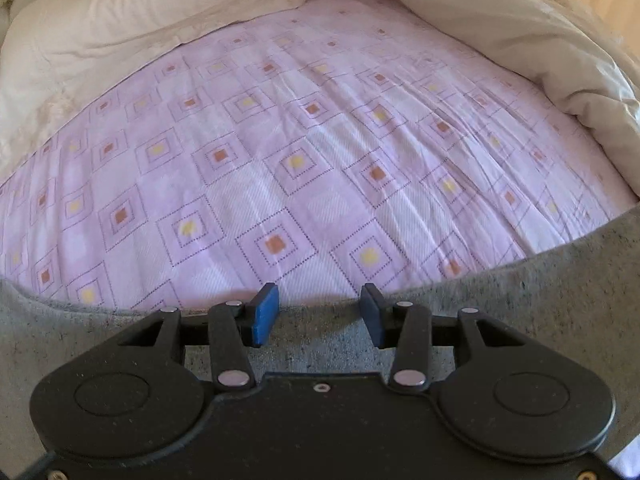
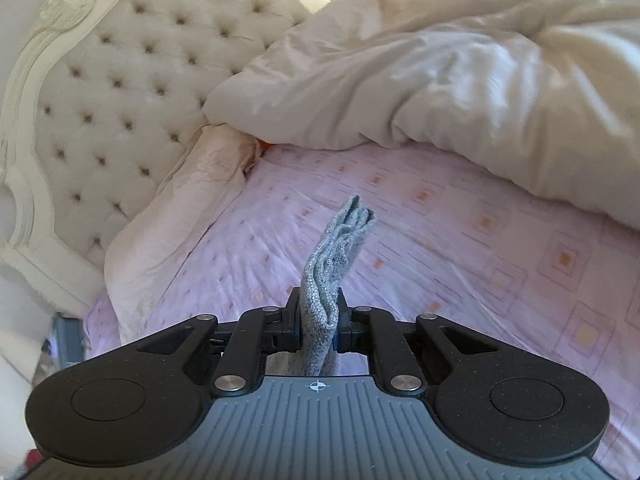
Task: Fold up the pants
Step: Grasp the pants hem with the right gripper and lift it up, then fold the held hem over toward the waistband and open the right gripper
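The grey knit pants (image 1: 540,300) lie on the lilac patterned bed sheet (image 1: 300,140), filling the bottom of the left wrist view. My left gripper (image 1: 319,314) is open, its blue-padded fingers (image 1: 264,312) apart just above the pants' far edge, holding nothing. My right gripper (image 2: 319,320) is shut on a bunched fold of the grey pants (image 2: 336,256), which sticks up and forward between the fingers, lifted above the sheet (image 2: 440,240).
A cream duvet (image 2: 440,60) is heaped at the back and right of the bed. A white pillow (image 1: 120,28) lies at the back left. A tufted cream headboard (image 2: 100,80) stands on the left in the right wrist view.
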`<state>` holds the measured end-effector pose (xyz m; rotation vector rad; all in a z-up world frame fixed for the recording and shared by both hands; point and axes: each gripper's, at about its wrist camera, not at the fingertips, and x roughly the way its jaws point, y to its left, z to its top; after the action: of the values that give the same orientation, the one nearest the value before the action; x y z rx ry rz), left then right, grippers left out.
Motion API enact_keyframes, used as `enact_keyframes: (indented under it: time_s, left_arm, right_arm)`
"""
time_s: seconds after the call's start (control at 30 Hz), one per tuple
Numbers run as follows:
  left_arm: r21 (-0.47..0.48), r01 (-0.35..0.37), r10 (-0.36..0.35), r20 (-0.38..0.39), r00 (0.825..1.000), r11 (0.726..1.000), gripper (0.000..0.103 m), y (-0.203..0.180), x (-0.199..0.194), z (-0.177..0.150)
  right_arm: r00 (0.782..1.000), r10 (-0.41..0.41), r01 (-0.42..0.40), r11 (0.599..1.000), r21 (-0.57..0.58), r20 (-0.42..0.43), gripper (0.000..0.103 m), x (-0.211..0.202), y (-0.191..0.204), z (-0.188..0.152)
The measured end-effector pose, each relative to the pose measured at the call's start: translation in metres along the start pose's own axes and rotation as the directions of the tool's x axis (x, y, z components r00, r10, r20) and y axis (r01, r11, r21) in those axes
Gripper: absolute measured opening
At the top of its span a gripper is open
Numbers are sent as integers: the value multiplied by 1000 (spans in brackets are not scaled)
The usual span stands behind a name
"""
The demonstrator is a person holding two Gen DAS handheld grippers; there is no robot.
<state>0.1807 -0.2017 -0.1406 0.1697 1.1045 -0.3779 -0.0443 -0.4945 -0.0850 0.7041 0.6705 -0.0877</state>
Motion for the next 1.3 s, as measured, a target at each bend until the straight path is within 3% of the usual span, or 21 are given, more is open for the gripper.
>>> enact_keyframes:
  time_s: [0.17, 0.23, 0.33, 0.4, 0.47, 0.57, 0.67, 0.9, 1.1, 1.2, 1.23, 1.3]
  left_arm:
    - [-17, 67, -67, 9, 998, 998, 50, 2, -42, -31]
    - [7, 112, -112, -31, 993, 994, 50, -2, -49, -57]
    - [38, 128, -123, -111, 986, 991, 50, -13, -39, -94]
    - [95, 105, -100, -58, 993, 990, 50, -18, -41, -113]
    - [116, 104, -97, -59, 994, 988, 50, -19, -46, -119]
    - [46, 146, -144, -42, 989, 988, 50, 3, -62, -121]
    - [5, 109, -110, 6, 994, 994, 50, 40, -82, -125]
    - [-124, -1, 10, 75, 997, 992, 50, 152, -126, -142]
    - [-270, -37, 67, 101, 993, 962, 51, 219, -139, -164]
    - [-337, -27, 69, 115, 991, 941, 51, 238, -137, -178]
    - [-365, -10, 55, 112, 992, 931, 51, 242, -136, -181]
    - [-414, 24, 27, 116, 993, 910, 50, 253, -137, -183]
  right_arm:
    - [1000, -9, 8, 999, -42, -11, 13, 0, 13, -2]
    - [1000, -22, 21, 998, -51, -11, 13, -1, 19, -2]
    - [999, -50, 49, 996, -78, -10, 13, -2, 33, -2]
    - [998, -57, 56, 993, -103, -4, 13, -4, 48, -2]
    - [999, -54, 53, 991, -126, 2, 13, -6, 68, -3]
    - [999, -32, 33, 984, -176, 14, 13, -5, 107, -8]
    - [1000, 29, -27, 974, -227, 6, 13, 1, 153, -22]
    - [981, 142, -178, 925, -335, -129, 13, 60, 253, -98]
    - [969, 78, -188, 848, -495, -234, 13, 130, 293, -200]
    - [960, 5, -173, 798, -577, -280, 19, 149, 302, -237]
    - [948, -3, -193, 789, -583, -317, 29, 152, 304, -244]
    - [926, 38, -265, 774, -576, -375, 37, 145, 307, -247]
